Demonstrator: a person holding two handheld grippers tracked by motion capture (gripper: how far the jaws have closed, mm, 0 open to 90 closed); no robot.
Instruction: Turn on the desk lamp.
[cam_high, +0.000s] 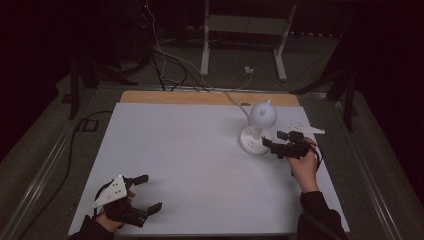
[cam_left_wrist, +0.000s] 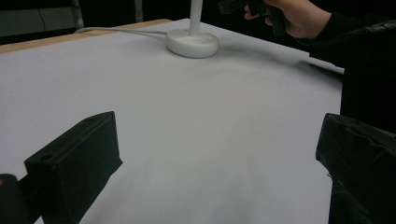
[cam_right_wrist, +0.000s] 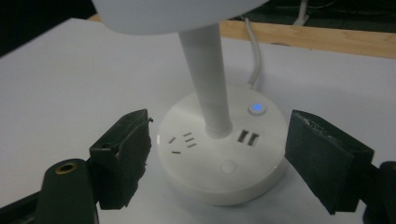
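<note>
Where the white cover of the table (cam_high: 200, 165) nears its far right edge, a white desk lamp (cam_high: 260, 127) stands upright on a round base (cam_right_wrist: 224, 154). That base carries socket slots, two USB ports, a round button and a small blue light (cam_right_wrist: 257, 108); a white cord (cam_right_wrist: 254, 51) runs off behind it. The right tool (cam_right_wrist: 217, 158) sits low at the base, one jaw on either side of it, neither pad touching; jaws apart. The left tool (cam_high: 145, 192) rests near the table's near left corner, well apart from the lamp, jaws wide open on bare cover.
</note>
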